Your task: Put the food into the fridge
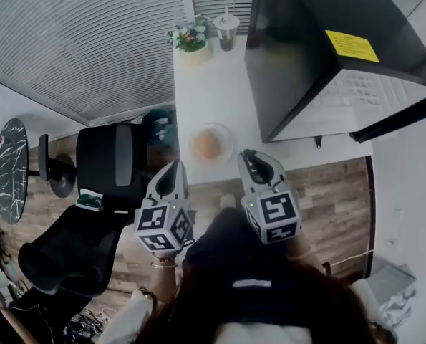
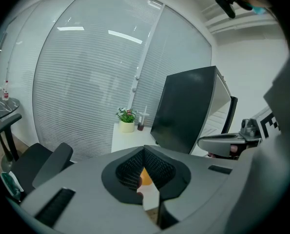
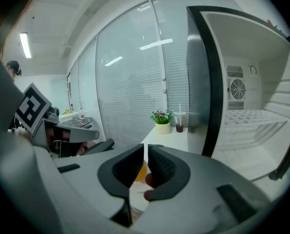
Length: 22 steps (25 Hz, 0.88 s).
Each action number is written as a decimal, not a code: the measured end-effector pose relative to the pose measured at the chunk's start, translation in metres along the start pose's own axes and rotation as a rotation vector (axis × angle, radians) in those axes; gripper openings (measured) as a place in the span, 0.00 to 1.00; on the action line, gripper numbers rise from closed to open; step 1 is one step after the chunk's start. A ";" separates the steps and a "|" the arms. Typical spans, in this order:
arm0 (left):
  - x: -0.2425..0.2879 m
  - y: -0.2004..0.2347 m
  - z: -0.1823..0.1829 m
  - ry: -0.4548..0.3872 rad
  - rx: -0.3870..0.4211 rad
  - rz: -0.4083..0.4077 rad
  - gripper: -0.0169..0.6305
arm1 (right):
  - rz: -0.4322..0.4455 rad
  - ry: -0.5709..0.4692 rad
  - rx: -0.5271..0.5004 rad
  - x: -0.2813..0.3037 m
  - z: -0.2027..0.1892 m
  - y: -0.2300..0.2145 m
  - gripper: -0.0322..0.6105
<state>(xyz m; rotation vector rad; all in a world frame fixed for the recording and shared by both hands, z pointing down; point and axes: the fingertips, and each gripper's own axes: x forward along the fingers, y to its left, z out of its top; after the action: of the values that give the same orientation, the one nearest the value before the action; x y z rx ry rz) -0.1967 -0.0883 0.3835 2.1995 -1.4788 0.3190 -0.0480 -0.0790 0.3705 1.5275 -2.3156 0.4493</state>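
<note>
A round orange-brown food item lies on a white plate near the front edge of a white table. The fridge stands at the table's right with its black door swung open; its white shelves hold nothing. My left gripper hovers just short of the plate's left side, its jaws shut and empty. My right gripper sits at the plate's right, open by a narrow gap with nothing in it. The food shows behind the jaws.
A potted plant and a cup with a straw stand at the table's far end by the blinds. A black office chair is on the wooden floor to the left, a round marble table beyond it.
</note>
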 end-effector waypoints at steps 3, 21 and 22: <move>0.007 0.002 -0.004 0.024 -0.003 -0.007 0.04 | -0.004 0.029 0.004 0.003 -0.006 -0.002 0.09; 0.040 0.015 -0.030 0.109 -0.083 0.066 0.04 | 0.104 0.161 0.033 0.052 -0.040 -0.024 0.10; 0.042 0.016 -0.030 0.110 -0.087 0.072 0.04 | 0.113 0.170 0.035 0.055 -0.043 -0.024 0.11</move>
<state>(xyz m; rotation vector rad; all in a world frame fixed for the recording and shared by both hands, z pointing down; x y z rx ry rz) -0.1927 -0.1121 0.4322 2.0314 -1.4860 0.3863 -0.0415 -0.1145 0.4344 1.3234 -2.2794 0.6266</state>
